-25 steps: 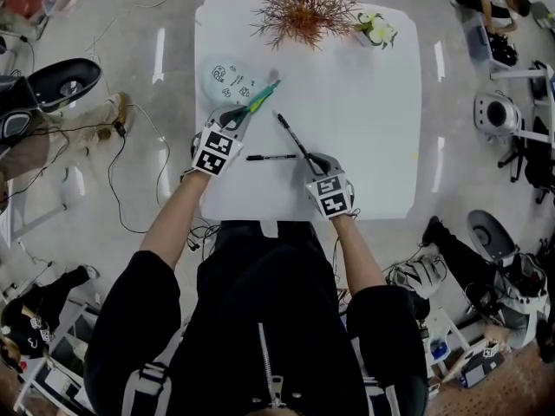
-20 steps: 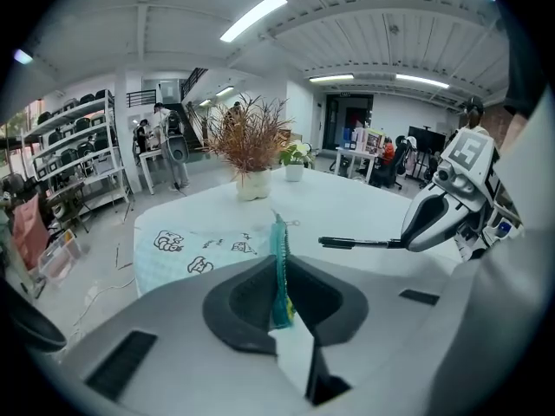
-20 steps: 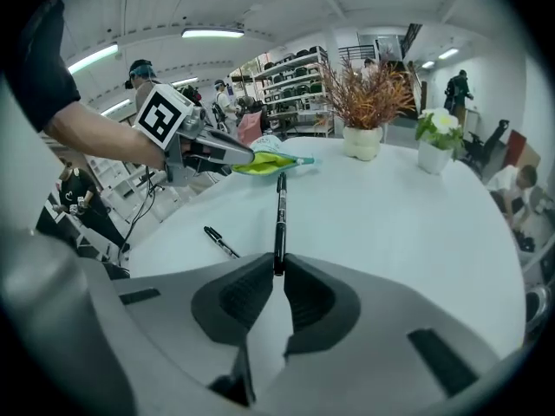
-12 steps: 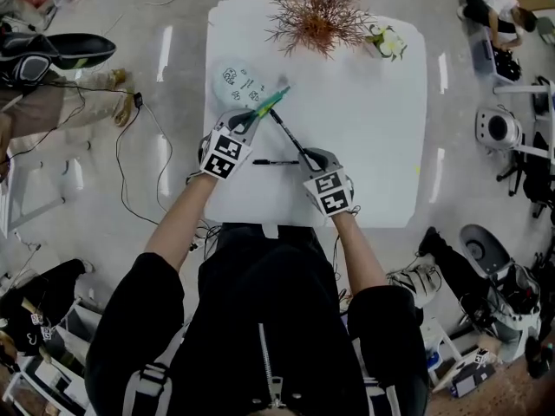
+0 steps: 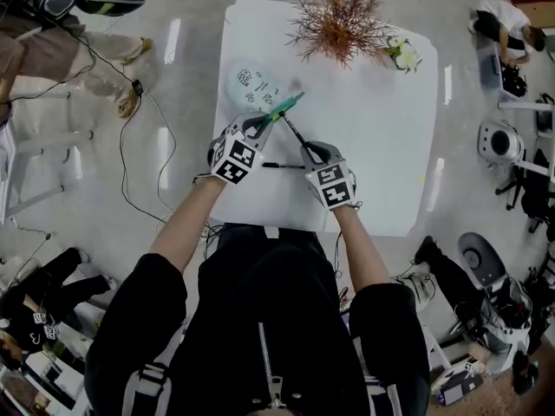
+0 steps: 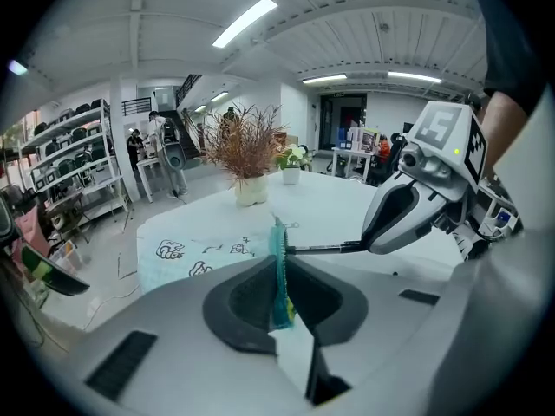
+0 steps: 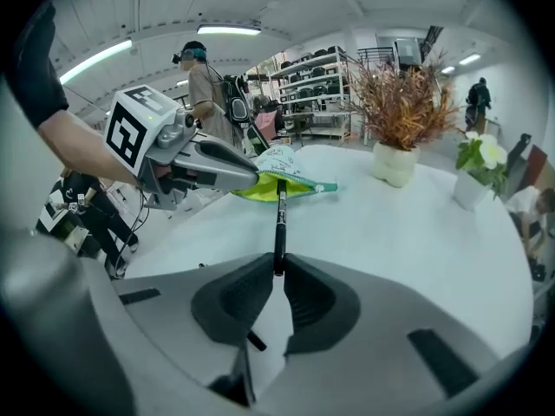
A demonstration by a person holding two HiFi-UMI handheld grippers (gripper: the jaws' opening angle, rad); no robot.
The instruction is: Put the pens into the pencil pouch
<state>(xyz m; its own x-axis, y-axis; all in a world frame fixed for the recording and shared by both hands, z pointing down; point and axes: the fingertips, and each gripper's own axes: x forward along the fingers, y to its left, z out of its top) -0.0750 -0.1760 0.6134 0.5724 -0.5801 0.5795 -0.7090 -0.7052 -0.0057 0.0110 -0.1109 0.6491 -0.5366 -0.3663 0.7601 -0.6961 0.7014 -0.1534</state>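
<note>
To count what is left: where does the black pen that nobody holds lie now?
In the head view, the loose black pen lies flat on the white table, between the left gripper and the right gripper.

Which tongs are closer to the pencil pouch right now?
Left. The left tongs are clamped on the green edge of the pencil pouch; the right tongs sit short of it, with only their black pen reaching its opening.
</note>
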